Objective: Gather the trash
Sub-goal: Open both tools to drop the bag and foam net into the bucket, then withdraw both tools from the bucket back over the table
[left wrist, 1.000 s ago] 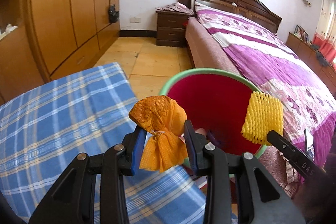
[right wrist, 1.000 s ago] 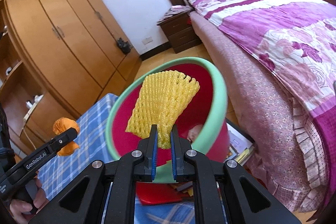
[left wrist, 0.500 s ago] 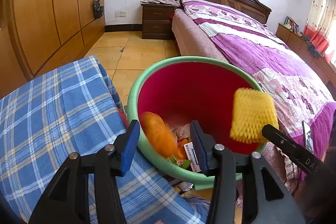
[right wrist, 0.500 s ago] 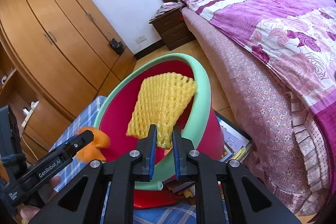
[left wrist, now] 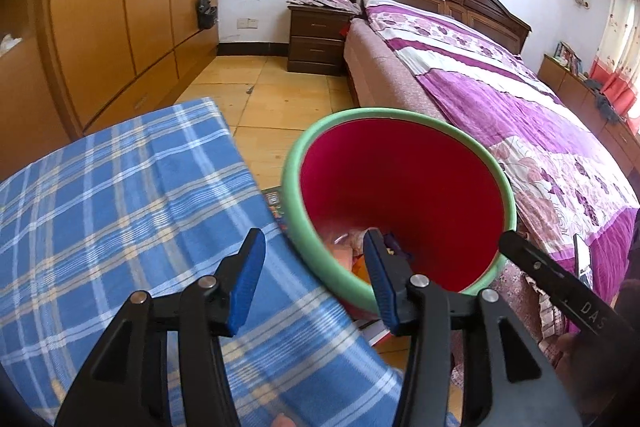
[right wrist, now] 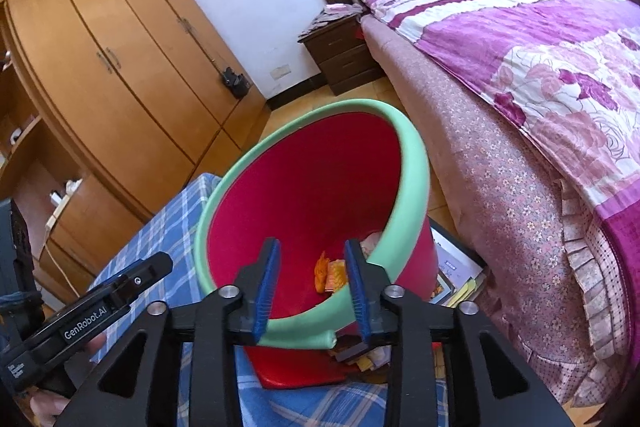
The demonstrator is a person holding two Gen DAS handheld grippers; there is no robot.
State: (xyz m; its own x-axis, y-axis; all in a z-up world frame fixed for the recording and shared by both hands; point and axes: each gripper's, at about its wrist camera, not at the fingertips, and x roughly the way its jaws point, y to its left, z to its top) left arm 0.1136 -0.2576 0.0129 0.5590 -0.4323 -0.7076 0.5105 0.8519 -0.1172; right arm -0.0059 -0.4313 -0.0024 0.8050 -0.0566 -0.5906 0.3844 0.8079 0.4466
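A red trash bin with a green rim [left wrist: 472, 151] [right wrist: 416, 163] stands beside the table with the blue plaid cloth [left wrist: 120, 187]. Trash lies at its bottom: an orange wrapper [right wrist: 321, 269] and other scraps [left wrist: 352, 247]. My left gripper [left wrist: 314, 259] is open and empty, over the bin's near rim and the cloth's edge. My right gripper [right wrist: 312, 271] is open and empty, above the bin's mouth. The yellow foam net is not visible.
A bed with a purple floral cover [left wrist: 520, 99] [right wrist: 540, 59] lies right of the bin. A nightstand [left wrist: 316, 39] and wooden wardrobes [left wrist: 120, 7] stand behind. Books and papers [right wrist: 456, 275] lie on the floor under the bin.
The left gripper opened and dropped the orange wrapper into the bin. The right gripper opened and released the yellow foam net into the bin. Both grippers now stand empty.
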